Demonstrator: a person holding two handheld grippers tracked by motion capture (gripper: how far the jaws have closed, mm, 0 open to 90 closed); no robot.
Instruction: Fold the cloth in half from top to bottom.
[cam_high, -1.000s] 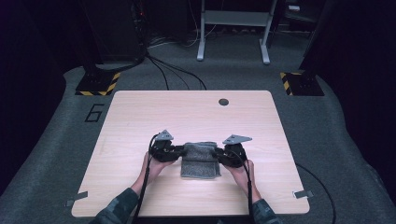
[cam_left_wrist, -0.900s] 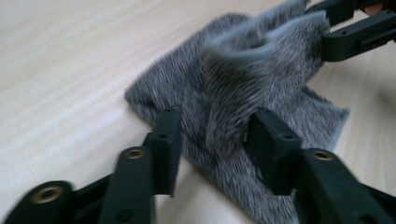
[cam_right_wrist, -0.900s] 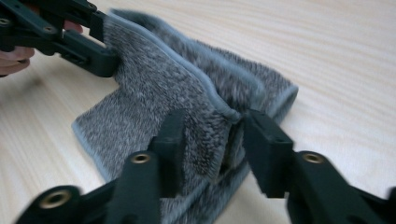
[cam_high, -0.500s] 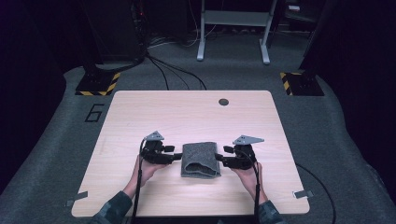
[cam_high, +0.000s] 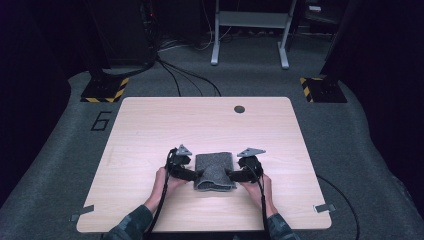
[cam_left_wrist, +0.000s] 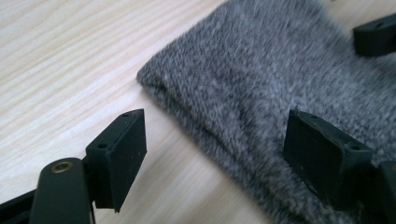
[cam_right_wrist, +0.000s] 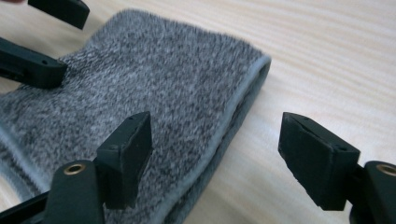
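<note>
Folded grey towel (cam_high: 215, 171) is lying flat on the light wood table (cam_high: 150, 130), sitting just below centre of the high view, near the table's front edge, with its piped edge showing on the side facing the right gripper view. Left gripper (cam_high: 196, 174) is sitting at the towel's left edge and right gripper (cam_high: 231, 175) at its right edge, a hand behind each; both sets of jaws have just been opening and are standing wide, straddling the towel's edges without pressing on the cloth. A small dark round hole (cam_high: 239, 109) is showing near the table's far edge, upper centre of the high view.
</note>
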